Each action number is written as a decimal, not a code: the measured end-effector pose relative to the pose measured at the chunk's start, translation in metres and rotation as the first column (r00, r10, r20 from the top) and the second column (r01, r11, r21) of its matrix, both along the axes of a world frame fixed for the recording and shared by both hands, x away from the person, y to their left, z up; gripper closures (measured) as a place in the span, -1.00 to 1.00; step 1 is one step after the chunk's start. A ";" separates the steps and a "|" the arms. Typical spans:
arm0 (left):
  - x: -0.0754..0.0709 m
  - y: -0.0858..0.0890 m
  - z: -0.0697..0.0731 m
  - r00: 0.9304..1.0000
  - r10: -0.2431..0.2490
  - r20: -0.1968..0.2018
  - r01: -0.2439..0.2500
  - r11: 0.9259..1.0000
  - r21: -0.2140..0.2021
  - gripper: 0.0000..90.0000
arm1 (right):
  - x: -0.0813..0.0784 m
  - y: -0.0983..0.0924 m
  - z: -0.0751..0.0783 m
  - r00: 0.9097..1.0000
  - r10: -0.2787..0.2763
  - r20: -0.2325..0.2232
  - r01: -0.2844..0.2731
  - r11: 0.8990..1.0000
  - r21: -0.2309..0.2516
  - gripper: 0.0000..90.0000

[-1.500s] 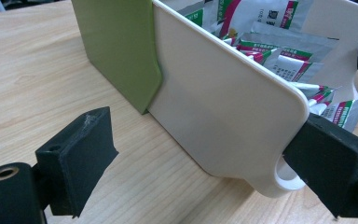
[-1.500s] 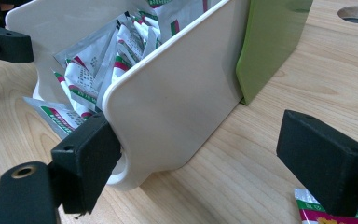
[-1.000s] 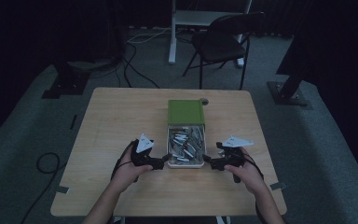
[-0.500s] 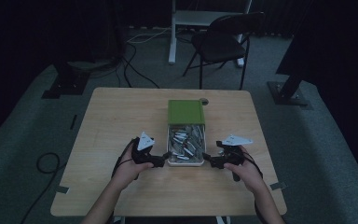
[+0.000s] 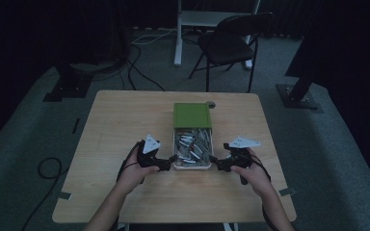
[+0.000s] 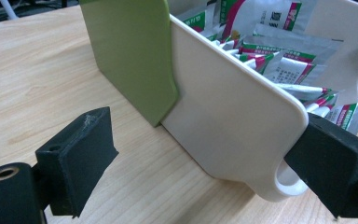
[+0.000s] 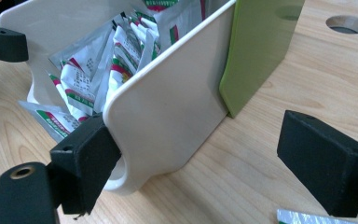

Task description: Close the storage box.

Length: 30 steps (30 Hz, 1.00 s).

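Evidently stiff and light, the white plastic drawer of foil sachets (image 5: 192, 144) invited corner holds; left gripper (image 6: 205, 163) and right gripper (image 7: 205, 163), at 9 and 3 o'clock, stood with jaws apart.

Both forearms reach forward, left claw (image 5: 172, 159) and right claw (image 5: 214, 160) gaping wide, aimed inward toward each other

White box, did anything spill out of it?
Yes. The white box is crammed with packets lying every which way, and one silver packet lies loose on the table outside it.
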State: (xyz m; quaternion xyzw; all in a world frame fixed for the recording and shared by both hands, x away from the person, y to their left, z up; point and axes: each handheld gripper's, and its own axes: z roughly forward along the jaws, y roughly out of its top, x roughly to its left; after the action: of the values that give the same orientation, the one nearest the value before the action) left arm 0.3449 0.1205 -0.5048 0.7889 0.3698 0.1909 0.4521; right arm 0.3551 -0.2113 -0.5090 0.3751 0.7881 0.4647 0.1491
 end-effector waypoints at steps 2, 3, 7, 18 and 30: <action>0.001 0.000 0.000 1.000 0.000 -0.004 0.000 1.000 -0.004 -0.77 | 0.001 0.001 0.001 1.000 -0.005 0.003 0.005 1.000 0.005 -0.70; 0.001 0.000 0.000 1.000 0.001 -0.006 -0.001 1.000 -0.003 -0.77 | 0.001 0.001 0.002 1.000 -0.005 0.006 0.005 1.000 0.001 -0.70; 0.003 0.001 0.001 1.000 0.006 -0.007 -0.006 1.000 -0.003 -0.77 | 0.002 0.003 0.003 1.000 0.005 0.009 -0.005 1.000 -0.008 -0.70; 0.007 -0.001 0.000 1.000 0.004 -0.015 -0.004 1.000 -0.010 -0.77 | 0.009 0.002 0.004 1.000 -0.006 0.008 0.006 1.000 -0.015 -0.70; 0.010 -0.002 0.001 1.000 0.007 -0.013 -0.007 1.000 -0.007 -0.77 | 0.013 0.002 0.004 1.000 -0.011 0.002 0.011 1.000 -0.008 -0.70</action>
State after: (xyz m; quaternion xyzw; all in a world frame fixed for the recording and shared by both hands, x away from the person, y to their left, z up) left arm 0.3548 0.1187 -0.5040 0.7873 0.3763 0.1861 0.4517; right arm 0.3677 -0.2098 -0.5054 0.3782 0.7877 0.4613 0.1538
